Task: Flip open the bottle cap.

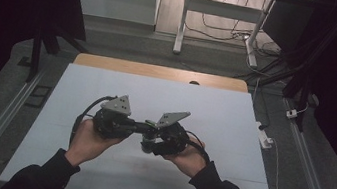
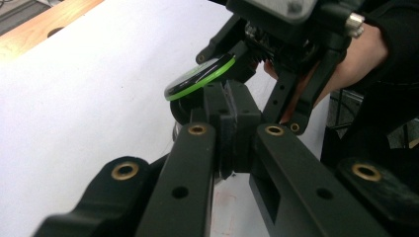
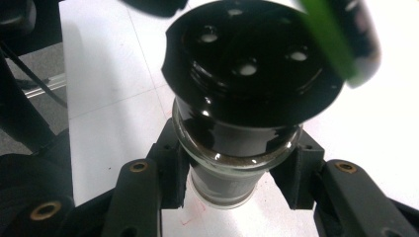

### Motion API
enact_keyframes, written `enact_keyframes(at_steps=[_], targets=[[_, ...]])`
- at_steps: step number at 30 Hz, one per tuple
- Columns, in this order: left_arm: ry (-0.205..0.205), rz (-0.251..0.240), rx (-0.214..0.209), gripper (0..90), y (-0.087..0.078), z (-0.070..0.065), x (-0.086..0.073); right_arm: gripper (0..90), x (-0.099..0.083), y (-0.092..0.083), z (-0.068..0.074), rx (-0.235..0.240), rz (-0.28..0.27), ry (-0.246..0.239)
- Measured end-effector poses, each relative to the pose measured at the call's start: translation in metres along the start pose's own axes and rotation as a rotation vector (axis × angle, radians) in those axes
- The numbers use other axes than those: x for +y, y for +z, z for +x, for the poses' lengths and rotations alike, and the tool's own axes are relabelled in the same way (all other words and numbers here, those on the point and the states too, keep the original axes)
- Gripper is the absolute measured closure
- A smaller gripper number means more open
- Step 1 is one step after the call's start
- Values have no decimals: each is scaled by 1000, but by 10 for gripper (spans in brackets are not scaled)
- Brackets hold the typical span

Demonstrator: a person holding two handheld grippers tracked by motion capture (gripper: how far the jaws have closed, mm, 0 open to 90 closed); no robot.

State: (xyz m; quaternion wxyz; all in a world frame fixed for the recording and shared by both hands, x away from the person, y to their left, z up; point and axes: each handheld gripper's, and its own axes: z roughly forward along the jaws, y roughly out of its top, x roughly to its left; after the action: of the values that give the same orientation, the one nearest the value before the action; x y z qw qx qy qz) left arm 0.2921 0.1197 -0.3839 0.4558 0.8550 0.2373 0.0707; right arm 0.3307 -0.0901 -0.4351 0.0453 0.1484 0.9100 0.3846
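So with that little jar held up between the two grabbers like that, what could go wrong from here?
1. The jar hangs above the table, clamped only at its glass body by the right gripper; a slip might drop it.
2. The green-rimmed flip lid stands open and the shaker holes are exposed, so tilting could spill the contents.
3. The left gripper sits shut right beside the lid; a twist could strain the hinge.

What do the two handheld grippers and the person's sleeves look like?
Both grippers, the left gripper and the right gripper, are black, each topped with a grey three-cornered plate. Their flat black jaws carry round brass-coloured bushings. A black cable trails from each. The person wears dark long sleeves.
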Motion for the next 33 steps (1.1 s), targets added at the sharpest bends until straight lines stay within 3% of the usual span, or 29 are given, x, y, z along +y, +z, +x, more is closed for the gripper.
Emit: enact_keyframes(at_steps=[15, 33], targets=[[-11, -27, 25, 890, -1, 7, 8, 528, 1, 3, 5, 21, 11, -35], [-16, -21, 34, 887, -1, 11, 7, 528, 0, 3, 6, 21, 2, -35]])
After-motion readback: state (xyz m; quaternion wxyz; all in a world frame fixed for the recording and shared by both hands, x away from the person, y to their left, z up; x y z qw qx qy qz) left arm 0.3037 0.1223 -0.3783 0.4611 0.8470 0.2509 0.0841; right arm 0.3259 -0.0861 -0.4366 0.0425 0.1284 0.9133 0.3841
